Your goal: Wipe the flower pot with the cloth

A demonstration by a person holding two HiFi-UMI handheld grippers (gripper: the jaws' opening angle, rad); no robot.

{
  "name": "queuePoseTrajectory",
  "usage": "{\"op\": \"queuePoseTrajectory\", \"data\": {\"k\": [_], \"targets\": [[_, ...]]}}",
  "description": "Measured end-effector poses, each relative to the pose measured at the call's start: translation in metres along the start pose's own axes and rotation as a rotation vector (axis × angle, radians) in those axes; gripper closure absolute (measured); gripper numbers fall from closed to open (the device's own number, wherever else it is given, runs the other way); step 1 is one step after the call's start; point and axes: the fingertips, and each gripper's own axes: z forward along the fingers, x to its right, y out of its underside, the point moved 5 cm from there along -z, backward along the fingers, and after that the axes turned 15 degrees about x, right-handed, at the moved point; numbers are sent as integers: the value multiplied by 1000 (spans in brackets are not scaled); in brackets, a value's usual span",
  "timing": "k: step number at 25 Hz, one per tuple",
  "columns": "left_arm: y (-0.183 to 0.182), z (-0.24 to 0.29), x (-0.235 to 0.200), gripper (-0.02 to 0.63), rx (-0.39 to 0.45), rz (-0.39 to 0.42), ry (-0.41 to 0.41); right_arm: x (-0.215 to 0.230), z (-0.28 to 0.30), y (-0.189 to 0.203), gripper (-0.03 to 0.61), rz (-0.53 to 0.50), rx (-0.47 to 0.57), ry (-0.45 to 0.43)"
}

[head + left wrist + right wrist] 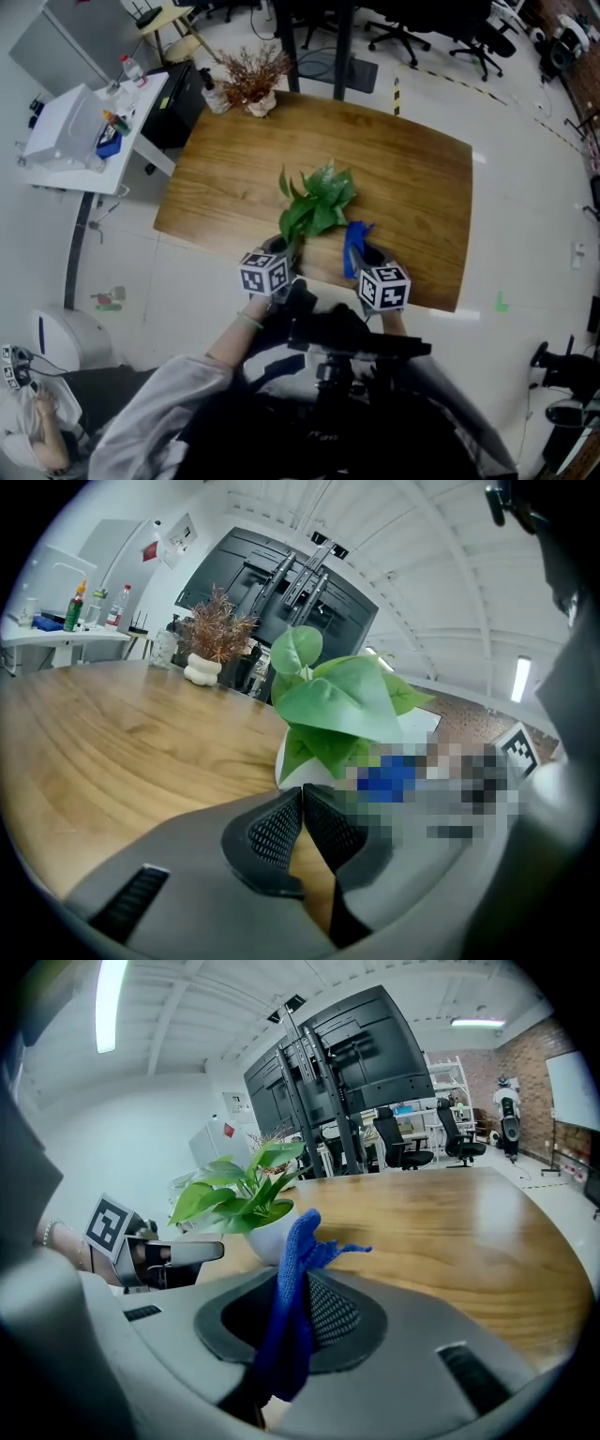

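A white flower pot (265, 1237) holding a green leafy plant (317, 202) stands near the front edge of the wooden table (412, 169). In the left gripper view the pot (292, 763) shows just beyond the jaws. My left gripper (302, 810) is shut with nothing between its pads, left of the pot. My right gripper (302, 1309) is shut on a blue cloth (292, 1283), which hangs out of the jaws. The blue cloth (353, 246) sits just right of the plant in the head view. The left gripper (278, 253) and the right gripper (367, 258) flank the pot.
A dried reddish plant in a white vase (255, 82) stands at the table's far left corner. A white side table (89, 131) with bottles is to the left. Office chairs (441, 33) stand beyond the table. A person's sleeves and dark gear fill the lower head view.
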Motion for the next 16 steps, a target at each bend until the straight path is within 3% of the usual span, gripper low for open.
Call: {"op": "queuePoseTrajectory", "data": {"k": [16], "targets": [[0,-8,-2,609,3,0,-8,-9,-4,4,492,-19,-4,-16]]}}
